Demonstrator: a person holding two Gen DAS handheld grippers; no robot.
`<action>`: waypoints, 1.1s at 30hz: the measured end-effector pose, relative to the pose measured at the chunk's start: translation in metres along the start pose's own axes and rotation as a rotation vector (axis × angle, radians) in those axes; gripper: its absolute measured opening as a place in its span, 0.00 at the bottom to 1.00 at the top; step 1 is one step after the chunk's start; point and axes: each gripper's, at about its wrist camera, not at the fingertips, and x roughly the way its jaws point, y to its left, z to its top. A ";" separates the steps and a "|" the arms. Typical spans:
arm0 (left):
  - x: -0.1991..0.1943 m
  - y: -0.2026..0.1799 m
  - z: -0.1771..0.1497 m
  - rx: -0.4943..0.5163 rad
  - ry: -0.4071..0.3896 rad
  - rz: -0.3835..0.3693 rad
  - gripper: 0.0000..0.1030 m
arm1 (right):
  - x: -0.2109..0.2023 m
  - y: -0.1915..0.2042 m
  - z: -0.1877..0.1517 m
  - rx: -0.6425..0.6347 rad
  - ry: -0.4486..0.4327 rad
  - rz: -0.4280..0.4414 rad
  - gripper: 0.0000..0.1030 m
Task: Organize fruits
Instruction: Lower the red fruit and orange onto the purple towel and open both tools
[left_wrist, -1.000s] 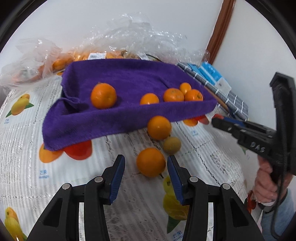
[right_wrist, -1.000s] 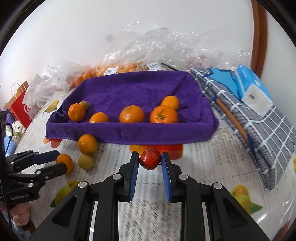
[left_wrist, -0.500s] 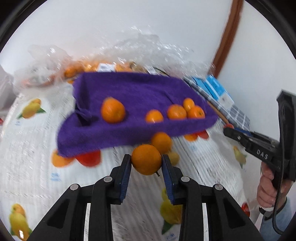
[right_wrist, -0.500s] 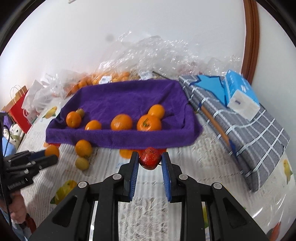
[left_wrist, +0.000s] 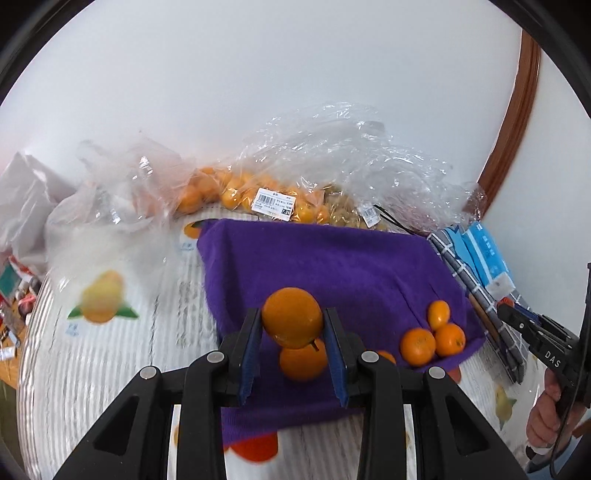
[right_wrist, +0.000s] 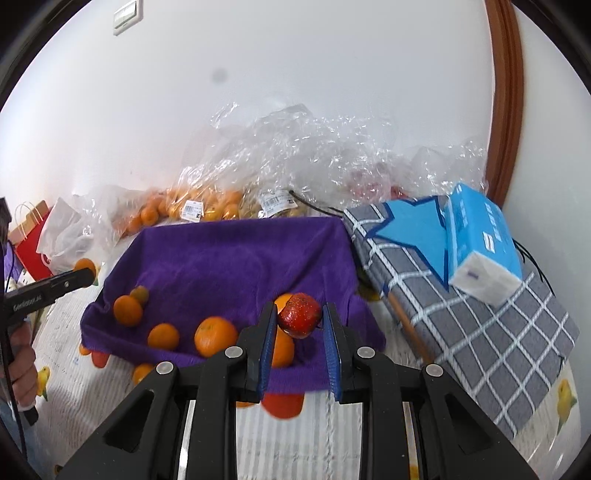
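Note:
My left gripper (left_wrist: 291, 350) is shut on an orange (left_wrist: 292, 317) and holds it above the near edge of the purple towel (left_wrist: 332, 266). Another orange (left_wrist: 303, 360) lies on the towel just below it, and three more (left_wrist: 430, 338) cluster at its right corner. My right gripper (right_wrist: 299, 343) is shut on a small red fruit (right_wrist: 300, 315) over the towel's (right_wrist: 236, 258) front edge. Several oranges (right_wrist: 215, 336) lie on the towel to its left. The left gripper also shows at the left of the right wrist view (right_wrist: 48, 286).
Clear plastic bags of oranges (left_wrist: 236, 195) lie behind the towel by the wall. A grey checked cushion (right_wrist: 461, 317) with a blue tissue pack (right_wrist: 480, 247) lies to the right. A loose orange (right_wrist: 142, 373) lies on the fruit-print tablecloth (left_wrist: 110, 332). A red paper bag (right_wrist: 31, 240) stands far left.
My left gripper closed on the orange, lifted it off the tablecloth and carried it over the towel. My right gripper moved forward over the towel's front edge with the red fruit.

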 end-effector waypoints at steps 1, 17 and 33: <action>0.006 -0.001 0.003 0.011 0.000 0.010 0.31 | 0.005 0.000 0.002 -0.002 0.006 -0.004 0.24; 0.080 0.017 0.019 -0.043 0.091 -0.017 0.31 | 0.099 0.028 0.026 -0.035 0.079 -0.005 0.24; 0.092 0.013 0.012 -0.001 0.122 -0.044 0.31 | 0.127 0.023 0.018 -0.019 0.107 -0.030 0.25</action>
